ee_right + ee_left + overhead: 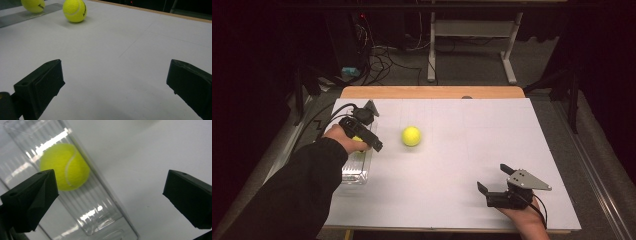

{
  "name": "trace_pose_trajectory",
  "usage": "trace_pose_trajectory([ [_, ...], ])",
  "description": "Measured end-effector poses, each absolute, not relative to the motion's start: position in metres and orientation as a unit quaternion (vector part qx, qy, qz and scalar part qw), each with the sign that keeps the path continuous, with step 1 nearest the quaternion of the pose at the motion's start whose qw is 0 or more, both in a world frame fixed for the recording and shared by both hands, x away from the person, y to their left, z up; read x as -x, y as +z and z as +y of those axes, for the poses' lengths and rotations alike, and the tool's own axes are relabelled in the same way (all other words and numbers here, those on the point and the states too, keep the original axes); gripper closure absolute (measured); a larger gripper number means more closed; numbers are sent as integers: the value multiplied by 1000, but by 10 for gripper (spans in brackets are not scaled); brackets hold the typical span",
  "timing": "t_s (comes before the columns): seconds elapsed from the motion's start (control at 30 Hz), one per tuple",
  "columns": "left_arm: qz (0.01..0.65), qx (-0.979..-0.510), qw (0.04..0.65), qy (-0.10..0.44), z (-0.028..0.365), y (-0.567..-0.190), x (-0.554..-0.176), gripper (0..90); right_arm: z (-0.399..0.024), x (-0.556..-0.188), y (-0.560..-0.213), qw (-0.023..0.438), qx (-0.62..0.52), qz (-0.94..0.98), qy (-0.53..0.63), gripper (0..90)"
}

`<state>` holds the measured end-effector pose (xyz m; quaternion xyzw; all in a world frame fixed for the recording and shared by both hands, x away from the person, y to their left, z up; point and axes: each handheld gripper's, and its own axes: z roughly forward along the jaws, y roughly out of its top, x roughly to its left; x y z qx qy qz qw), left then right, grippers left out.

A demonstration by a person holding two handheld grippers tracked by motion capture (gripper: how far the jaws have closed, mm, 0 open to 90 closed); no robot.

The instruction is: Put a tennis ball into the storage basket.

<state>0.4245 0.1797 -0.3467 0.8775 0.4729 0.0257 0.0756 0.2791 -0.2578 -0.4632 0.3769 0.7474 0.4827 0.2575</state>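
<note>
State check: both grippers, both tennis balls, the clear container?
left gripper: open, nothing between the jaws, above the clear container.
right gripper: open, empty, jaws over bare table.
clear container: lying on the table, one ball inside.
ball in container: resting inside, free of the jaws.
loose ball: on the white table, apart from both grippers.

I log a yellow-green tennis ball [64, 166] with a white seam inside a clear, ribbed container [100, 212]; a second yellow-green ball [411, 136] with black lettering; a white table sheet [472, 150] edged in pale wood; black gripper jaws; my black sleeve [297, 195].
</note>
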Motion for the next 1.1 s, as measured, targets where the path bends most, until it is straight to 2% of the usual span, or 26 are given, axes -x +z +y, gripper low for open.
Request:
trace_pose_trajectory([
  [0.77,391,-912,122,5,113,-360,-369,5,-257,-279,-463,257,-376,747,485,9],
  [1.1,398,-910,119,4,117,-363,-367,5,-253,-280,-462,255,-375,747,487,4],
])
